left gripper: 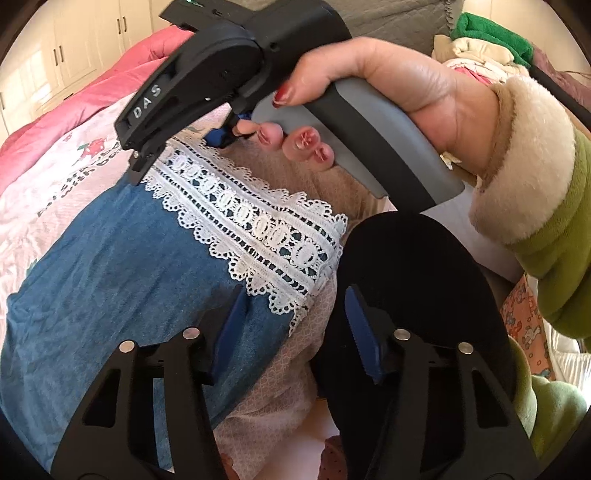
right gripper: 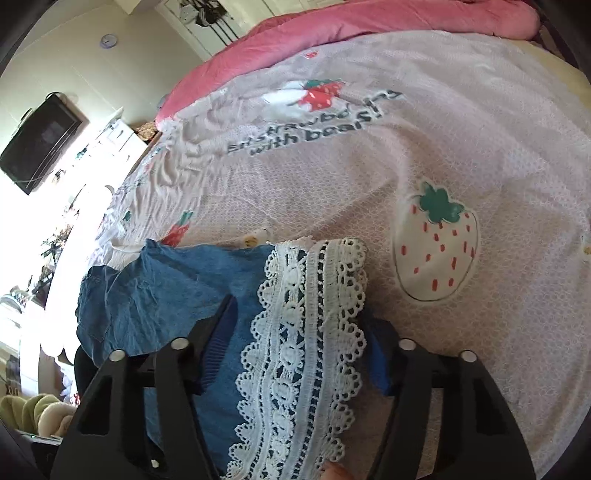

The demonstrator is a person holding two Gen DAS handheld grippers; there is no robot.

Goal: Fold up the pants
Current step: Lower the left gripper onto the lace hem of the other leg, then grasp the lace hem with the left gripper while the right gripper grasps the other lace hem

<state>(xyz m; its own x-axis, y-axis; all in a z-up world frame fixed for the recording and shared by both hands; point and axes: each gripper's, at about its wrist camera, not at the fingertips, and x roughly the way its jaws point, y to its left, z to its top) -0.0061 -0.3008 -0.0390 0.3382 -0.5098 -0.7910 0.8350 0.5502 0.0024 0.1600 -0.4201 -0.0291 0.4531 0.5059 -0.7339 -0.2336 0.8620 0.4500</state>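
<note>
Blue denim pants point(left gripper: 110, 277) with a white lace hem point(left gripper: 258, 221) lie flat on the bed sheet. In the left wrist view my left gripper point(left gripper: 295, 332) stands open over the near end of the hem, with denim and lace between its blue pads. A hand point(left gripper: 406, 85) holds my right gripper point(left gripper: 221, 137) down at the far end of the same hem. In the right wrist view the right gripper point(right gripper: 301, 343) is open astride the lace hem point(right gripper: 306, 332), its left pad over the denim point(right gripper: 166, 288) and its right pad at the lace's edge.
The pink strawberry-print sheet point(right gripper: 480, 147) covers the bed, with a pink duvet point(right gripper: 295, 33) along the far side. A pile of clothes point(left gripper: 480, 48) sits beyond the hand. A black cloth point(left gripper: 424, 277) lies under my left gripper's right finger. A TV point(right gripper: 40, 144) hangs on the wall.
</note>
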